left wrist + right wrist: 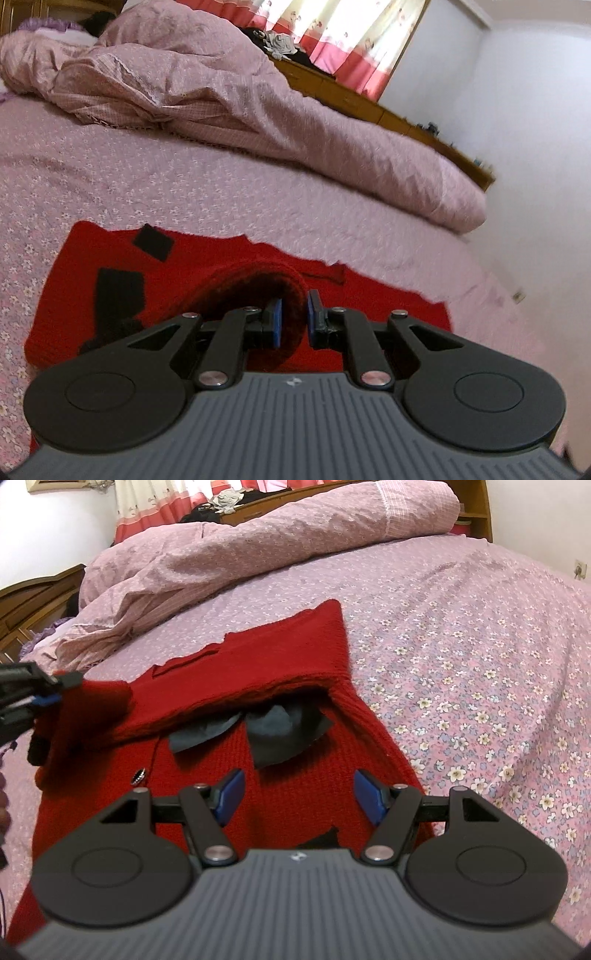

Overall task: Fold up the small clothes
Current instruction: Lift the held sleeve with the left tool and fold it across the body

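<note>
A small red knit cardigan with dark patches and a button lies on the bed. My left gripper is shut on its red sleeve cuff, held a little above the garment; it shows at the left edge of the right wrist view, with the sleeve stretched across the body. My right gripper is open and empty, just above the cardigan's lower body.
The bed has a pink floral sheet. A rumpled pink quilt lies along the far side. A wooden frame, red-and-white curtains and a white wall lie beyond.
</note>
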{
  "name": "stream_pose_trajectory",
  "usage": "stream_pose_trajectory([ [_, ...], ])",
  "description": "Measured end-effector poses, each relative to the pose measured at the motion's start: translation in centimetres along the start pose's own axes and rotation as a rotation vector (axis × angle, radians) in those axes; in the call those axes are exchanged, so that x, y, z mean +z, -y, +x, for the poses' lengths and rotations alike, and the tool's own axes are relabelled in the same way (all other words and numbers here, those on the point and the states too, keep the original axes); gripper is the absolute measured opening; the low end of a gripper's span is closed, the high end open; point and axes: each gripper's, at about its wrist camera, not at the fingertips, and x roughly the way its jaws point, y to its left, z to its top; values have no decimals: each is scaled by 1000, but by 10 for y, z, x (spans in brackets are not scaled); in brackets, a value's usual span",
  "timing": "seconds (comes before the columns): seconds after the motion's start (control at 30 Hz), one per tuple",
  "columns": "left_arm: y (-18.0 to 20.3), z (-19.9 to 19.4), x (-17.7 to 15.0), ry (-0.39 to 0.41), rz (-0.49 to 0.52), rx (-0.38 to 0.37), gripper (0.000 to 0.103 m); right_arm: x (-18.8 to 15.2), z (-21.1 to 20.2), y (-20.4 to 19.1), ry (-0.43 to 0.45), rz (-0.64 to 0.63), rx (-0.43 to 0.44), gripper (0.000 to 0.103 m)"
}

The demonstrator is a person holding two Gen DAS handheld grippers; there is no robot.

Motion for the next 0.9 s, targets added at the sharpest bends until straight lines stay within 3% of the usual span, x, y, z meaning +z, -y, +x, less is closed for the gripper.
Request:
stream_pose_trajectory([
  [0.1,5,9,-5,-66,31,27,19,0,0,0,-1,-1,1,67],
  [0.2,5,13,-9,-163,49,34,33,1,0,1,-1,0,3,67],
  [0.27,5,11,-13,-199,83,61,58,1,-1,0,0,1,3,67],
  [0.37,2,-1,-21,-221,149,101,76,2,-1,-2,2,-6,9,67],
  [0.53,-9,-23,-29,-266,202,138,77,6,-2,-11,9,-30,28,67],
  [0.9,-63,-54,-30,-264,111,291,77,17,4,-62,8,-163,123,68],
])
